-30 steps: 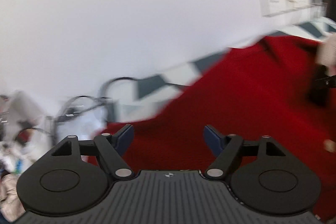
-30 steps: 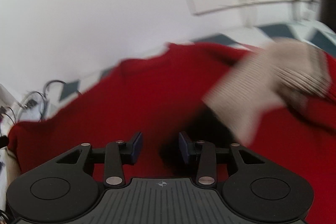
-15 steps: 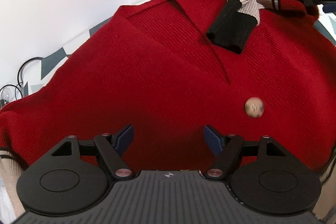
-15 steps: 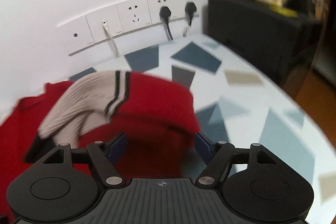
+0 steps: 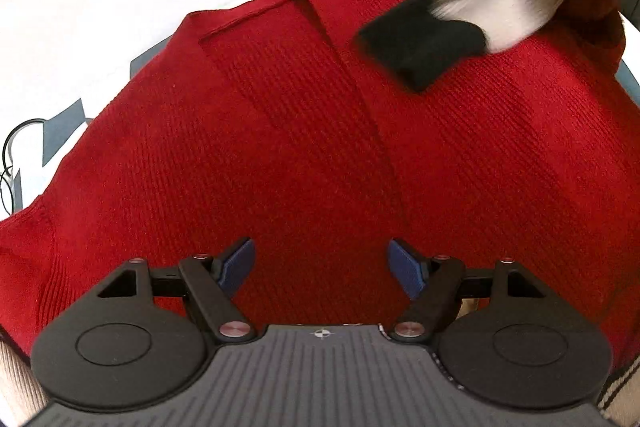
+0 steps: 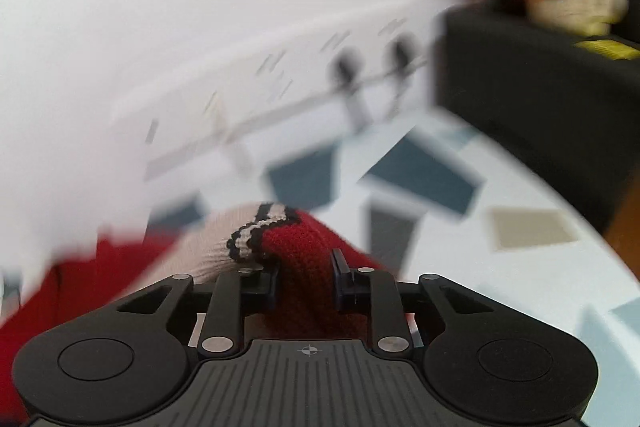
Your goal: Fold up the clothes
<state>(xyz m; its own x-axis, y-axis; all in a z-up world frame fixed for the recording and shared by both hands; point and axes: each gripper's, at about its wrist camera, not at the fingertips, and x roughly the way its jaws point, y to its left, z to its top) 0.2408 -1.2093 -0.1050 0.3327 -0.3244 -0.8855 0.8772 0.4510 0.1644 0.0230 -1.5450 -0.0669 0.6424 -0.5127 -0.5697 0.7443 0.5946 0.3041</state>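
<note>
While the red cardigan [image 5: 320, 131] is lying spread across the patterned surface [image 6: 500, 211], no container is showing in either view. The left gripper [image 5: 322, 263] is hovering over the cardigan's lower front, pointing steeply down, its jaws standing wide apart with nothing between them. The right gripper [image 6: 306, 283] has just been closing, and its jaws are now clamping a fold of the red sleeve [image 6: 304, 247] beside the striped band. In the left wrist view that sleeve's beige part [image 5: 504, 3] and black cuff [image 5: 420, 47] are hanging blurred at one o'clock over the cardigan. Wall sockets [image 6: 360, 75] are sitting at twelve o'clock in the right wrist view, a black box [image 6: 540, 75] at two o'clock.
</note>
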